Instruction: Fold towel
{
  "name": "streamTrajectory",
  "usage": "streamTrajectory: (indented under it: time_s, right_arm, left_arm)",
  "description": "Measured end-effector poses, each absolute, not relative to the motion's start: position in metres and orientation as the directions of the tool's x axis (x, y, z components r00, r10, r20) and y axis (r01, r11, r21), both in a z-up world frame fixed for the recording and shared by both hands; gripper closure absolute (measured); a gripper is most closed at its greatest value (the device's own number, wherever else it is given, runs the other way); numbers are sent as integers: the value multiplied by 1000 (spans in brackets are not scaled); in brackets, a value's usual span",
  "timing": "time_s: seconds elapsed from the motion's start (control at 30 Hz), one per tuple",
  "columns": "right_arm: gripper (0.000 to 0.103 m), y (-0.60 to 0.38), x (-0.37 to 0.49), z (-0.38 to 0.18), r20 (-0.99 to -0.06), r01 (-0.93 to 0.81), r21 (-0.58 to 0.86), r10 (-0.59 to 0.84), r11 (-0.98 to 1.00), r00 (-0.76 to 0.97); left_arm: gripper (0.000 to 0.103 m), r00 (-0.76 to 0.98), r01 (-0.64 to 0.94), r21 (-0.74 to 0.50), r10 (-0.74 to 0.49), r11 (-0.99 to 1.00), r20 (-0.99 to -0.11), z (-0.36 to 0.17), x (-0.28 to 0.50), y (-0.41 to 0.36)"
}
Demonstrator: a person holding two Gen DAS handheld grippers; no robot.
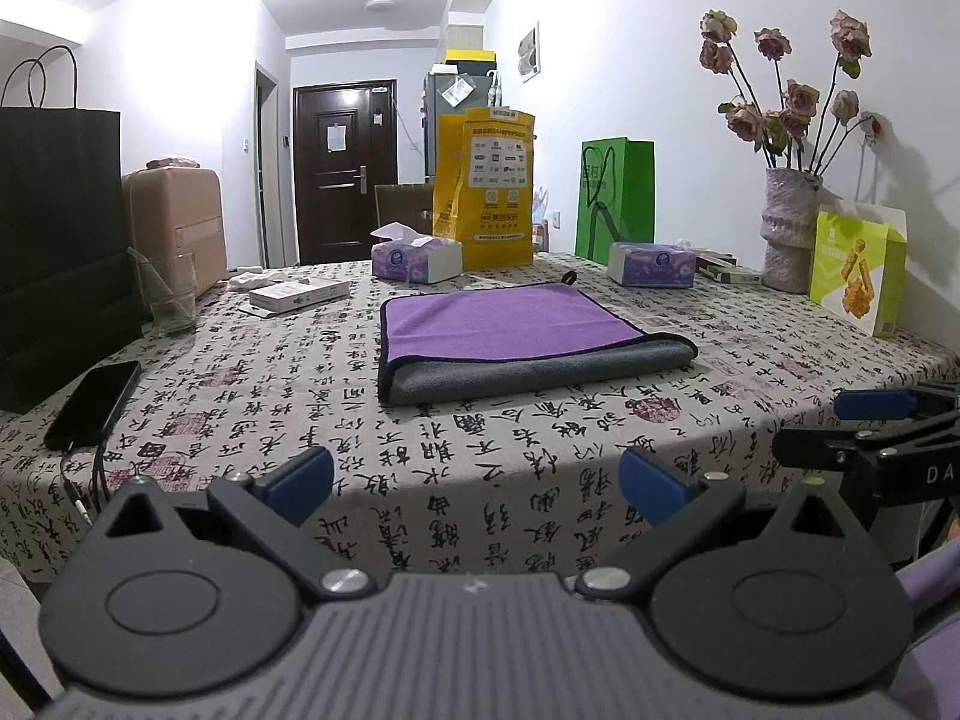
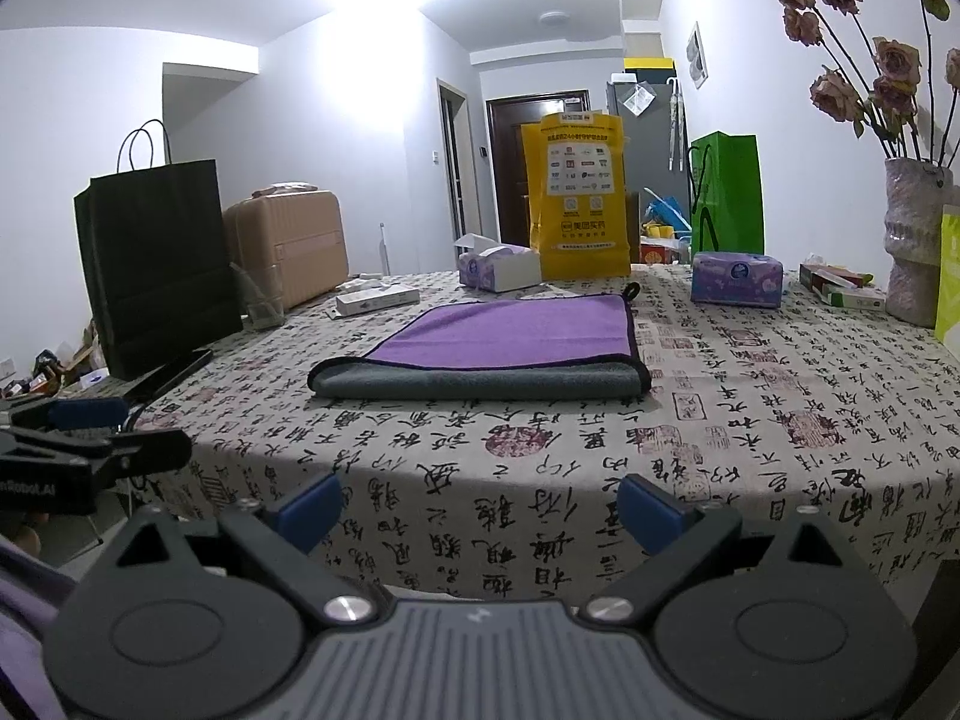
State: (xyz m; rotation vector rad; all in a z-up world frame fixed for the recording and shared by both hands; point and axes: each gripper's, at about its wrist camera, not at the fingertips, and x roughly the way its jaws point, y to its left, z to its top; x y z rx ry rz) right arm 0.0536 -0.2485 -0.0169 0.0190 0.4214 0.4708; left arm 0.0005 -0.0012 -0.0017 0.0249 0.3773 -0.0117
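A purple towel [image 1: 504, 324] with a grey underside and dark edging lies folded once on the patterned tablecloth, its grey fold toward me. It also shows in the right wrist view [image 2: 498, 336]. My left gripper [image 1: 477, 480] is open and empty, held back over the near table edge, well short of the towel. My right gripper [image 2: 480, 501] is open and empty too, at the near edge. Each gripper appears in the other's view, the right gripper at the right [image 1: 882, 420] and the left gripper at the left [image 2: 90, 426].
On the table [image 1: 480, 420]: a phone [image 1: 93, 402] on a cable, a glass [image 1: 174, 294], a black bag [image 1: 54, 240], two tissue packs [image 1: 417, 258], a yellow bag [image 1: 486, 192], a green bag [image 1: 615, 198], a vase of dried roses [image 1: 789, 228], a green box [image 1: 858, 270].
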Motion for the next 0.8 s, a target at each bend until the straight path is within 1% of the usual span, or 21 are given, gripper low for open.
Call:
streamTrajectory:
  time_s: [0.8]
  right_arm:
    - [4, -250, 55, -18, -398, -430, 123, 442, 894, 804]
  left_arm:
    - [0, 929, 17, 25, -7, 1000, -371, -3, 1, -3]
